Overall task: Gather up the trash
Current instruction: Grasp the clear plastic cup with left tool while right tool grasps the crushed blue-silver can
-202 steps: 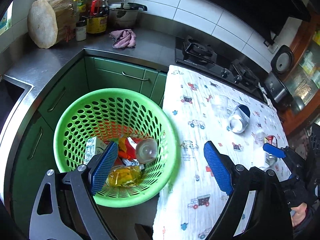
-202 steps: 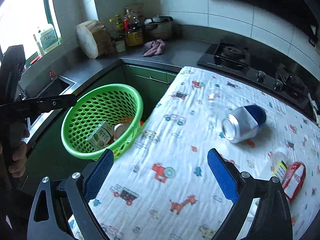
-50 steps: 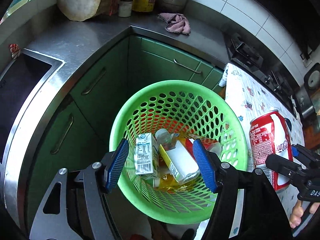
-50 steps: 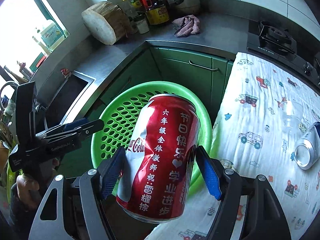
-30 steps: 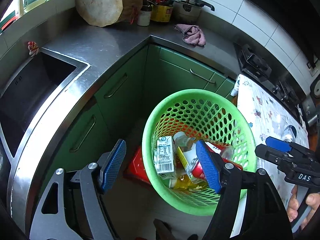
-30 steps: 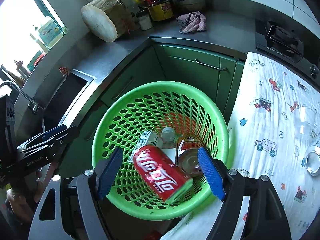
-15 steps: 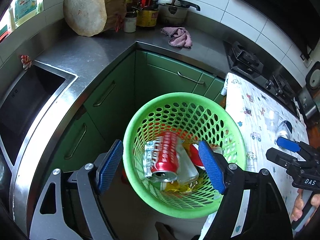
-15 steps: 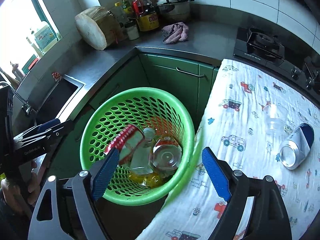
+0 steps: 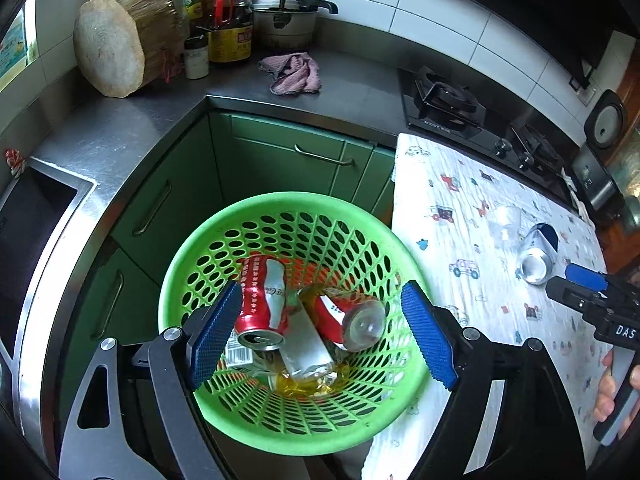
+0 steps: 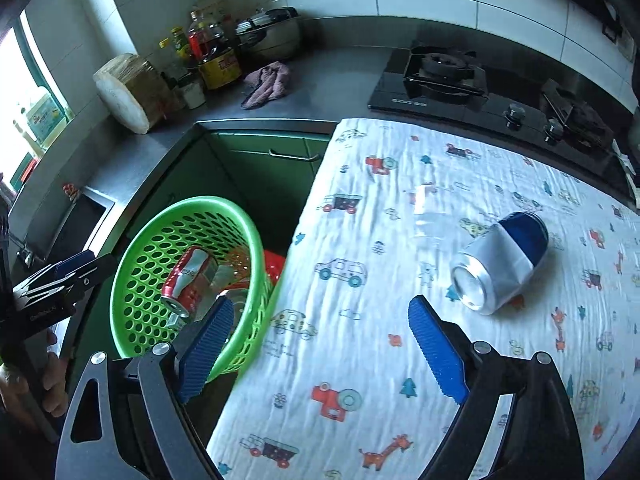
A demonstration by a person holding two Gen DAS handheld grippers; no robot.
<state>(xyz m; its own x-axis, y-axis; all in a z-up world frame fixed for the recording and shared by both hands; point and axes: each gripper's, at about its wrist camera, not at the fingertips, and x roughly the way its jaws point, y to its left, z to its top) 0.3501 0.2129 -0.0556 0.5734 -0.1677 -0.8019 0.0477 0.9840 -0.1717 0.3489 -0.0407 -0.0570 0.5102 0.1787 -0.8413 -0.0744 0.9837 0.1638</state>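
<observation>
Since the earlier frames: your red cola can (image 9: pixel 262 300) has left your right gripper (image 10: pixel 320 350) and now lies in the green basket (image 9: pixel 200 248); both grippers' jaws have just been opening, nothing between them.

Left wrist view
- Left gripper (image 9: pixel 322 334): jaws wide apart, empty, poised over the basket.
- Red can axis: on its side, open top toward your camera, leaning on the basket's left wall.
- Other trash: a bottle (image 9: pixel 352 316) and a carton beside it.
- Room: cabinets behind the basket, clothed table (image 9: pixel 460 184) touching its right rim.

Right wrist view
- Right gripper: jaws spread, empty, above the table edge.
- Blue and silver can (image 10: pixel 500 262): on its side, mouth toward you and left, just beyond your right finger.
- Clear plastic cup (image 10: pixel 428 212): farther on the cloth.
- Room: bare cloth around the can; the basket sits left of the table edge.
</observation>
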